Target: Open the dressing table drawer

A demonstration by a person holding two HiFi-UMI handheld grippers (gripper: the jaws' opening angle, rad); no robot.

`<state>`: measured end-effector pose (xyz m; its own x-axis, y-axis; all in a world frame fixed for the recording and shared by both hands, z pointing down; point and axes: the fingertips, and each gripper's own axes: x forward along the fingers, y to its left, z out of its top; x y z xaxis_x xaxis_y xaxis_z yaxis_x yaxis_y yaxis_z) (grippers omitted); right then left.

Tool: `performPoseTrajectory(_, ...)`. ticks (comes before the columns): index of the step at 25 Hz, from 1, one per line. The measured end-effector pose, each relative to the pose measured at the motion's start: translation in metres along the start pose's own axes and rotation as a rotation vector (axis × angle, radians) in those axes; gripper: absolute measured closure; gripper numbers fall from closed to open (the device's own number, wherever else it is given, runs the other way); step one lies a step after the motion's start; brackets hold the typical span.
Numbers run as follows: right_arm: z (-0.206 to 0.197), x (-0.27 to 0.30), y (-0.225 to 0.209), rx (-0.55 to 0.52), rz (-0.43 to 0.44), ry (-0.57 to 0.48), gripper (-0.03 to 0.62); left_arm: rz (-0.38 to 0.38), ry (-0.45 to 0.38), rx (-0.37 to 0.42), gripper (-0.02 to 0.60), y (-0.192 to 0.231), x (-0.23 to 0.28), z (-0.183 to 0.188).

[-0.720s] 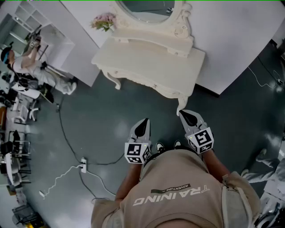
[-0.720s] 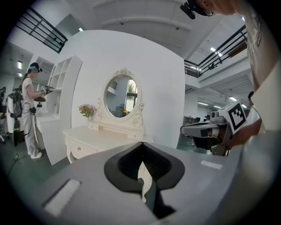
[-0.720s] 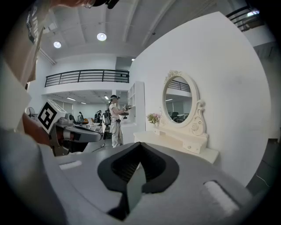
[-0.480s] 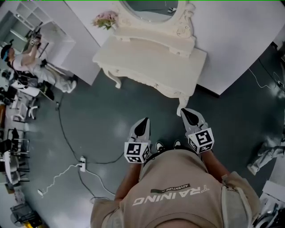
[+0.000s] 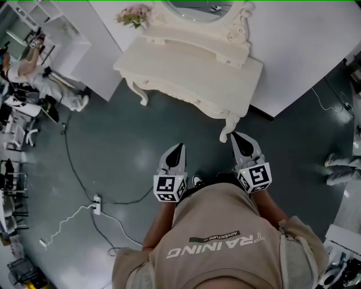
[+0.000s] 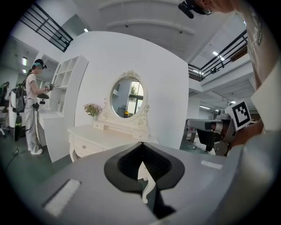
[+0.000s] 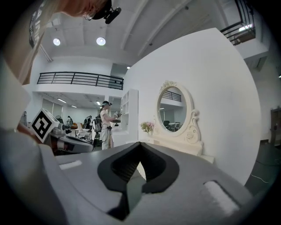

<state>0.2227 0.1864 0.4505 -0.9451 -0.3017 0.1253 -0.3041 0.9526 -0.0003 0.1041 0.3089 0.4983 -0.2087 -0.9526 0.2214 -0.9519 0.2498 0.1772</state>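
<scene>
The cream dressing table [image 5: 192, 68] stands against a white wall panel, with an oval mirror [image 5: 194, 7] and pink flowers [image 5: 134, 15] on top. Its drawer front [image 5: 169, 93] with small knobs faces me and is closed. Both grippers hover over the dark floor, short of the table, and point at it. My left gripper [image 5: 178, 148] is shut and empty, well clear of the front. My right gripper [image 5: 238, 137] is shut and empty too, its tip close to the table's right leg [image 5: 225, 134]. The left gripper view shows the drawer front [image 6: 85, 145] beyond the closed tips [image 6: 141, 145]. The right gripper view shows the table [image 7: 184, 143] past the closed tips [image 7: 139, 144].
A white shelf unit [image 5: 56, 39] stands left of the table, with a person [image 5: 28, 70] working beside it. A cable and power strip [image 5: 96, 204] lie on the floor at left. The white wall panel [image 5: 304, 51] runs behind the table to the right.
Both grippers and I have come a little nearer the table; the right tip now sits beside the table's leg. Both jaws stay shut.
</scene>
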Motion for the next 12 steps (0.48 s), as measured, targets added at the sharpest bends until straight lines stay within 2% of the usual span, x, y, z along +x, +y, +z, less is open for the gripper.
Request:
performPoseTrajectory(4,-0.003,0.006,0.009,0.013,-0.018,0.014,0.592,-0.018,-0.006,-0.083,0.563,0.01,0.0,-0.004)
performPoseTrajectory(12,-0.008,0.03,0.011,0.018,-0.001,0.042,0.592,-0.009,0.041,-0.096,0.563,0.028,0.014,-0.019)
